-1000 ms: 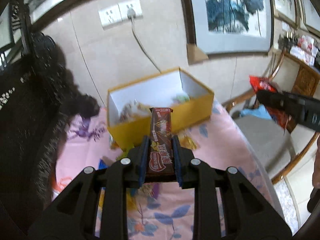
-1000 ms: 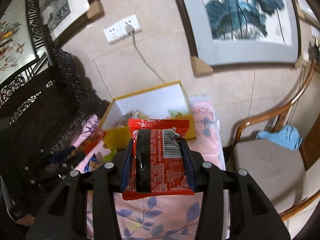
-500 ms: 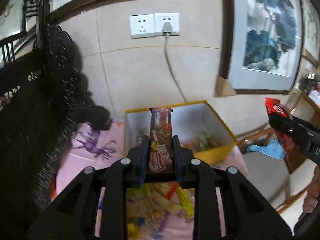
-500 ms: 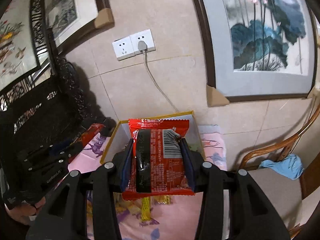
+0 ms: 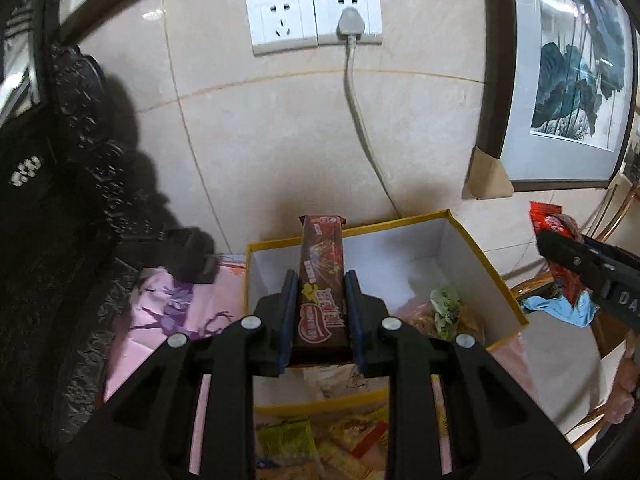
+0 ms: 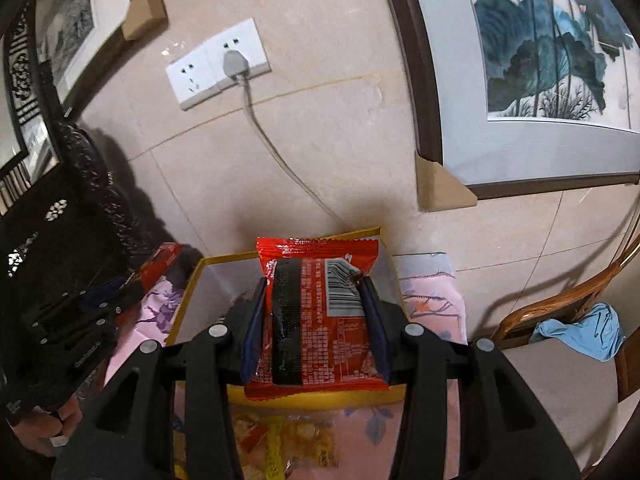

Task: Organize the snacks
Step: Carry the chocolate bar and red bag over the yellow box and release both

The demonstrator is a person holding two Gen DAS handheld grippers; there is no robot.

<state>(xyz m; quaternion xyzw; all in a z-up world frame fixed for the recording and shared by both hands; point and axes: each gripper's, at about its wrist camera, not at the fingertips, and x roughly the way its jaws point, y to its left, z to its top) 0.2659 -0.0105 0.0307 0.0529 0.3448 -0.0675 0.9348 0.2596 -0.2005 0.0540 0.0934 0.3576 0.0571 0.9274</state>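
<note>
My left gripper (image 5: pixel 320 280) is shut on a long brown chocolate wafer bar (image 5: pixel 322 280), held over the near left part of the yellow box (image 5: pixel 500 292). The box has white inner walls and a few snacks lie at its right end (image 5: pixel 444 312). My right gripper (image 6: pixel 314 284) is shut on a red snack packet (image 6: pixel 320 312) with a barcode, held above the same yellow box (image 6: pixel 192 292). At the right edge of the left wrist view the right gripper (image 5: pixel 576 260) shows with its red packet (image 5: pixel 552 224). The left gripper (image 6: pixel 100 308) with the bar appears at the left of the right wrist view.
Loose snack packets (image 5: pixel 320 440) lie on the pink flowered cloth (image 5: pixel 160 320) in front of the box. A tiled wall with a socket and plugged cable (image 5: pixel 352 28) stands close behind. Dark carved furniture (image 5: pixel 48 240) is left, a wooden chair (image 6: pixel 560 360) with a blue cloth right.
Both grippers have moved forward toward the wall with their snacks still gripped. The yellow box, earlier ahead of them, now lies right under the fingertips.
</note>
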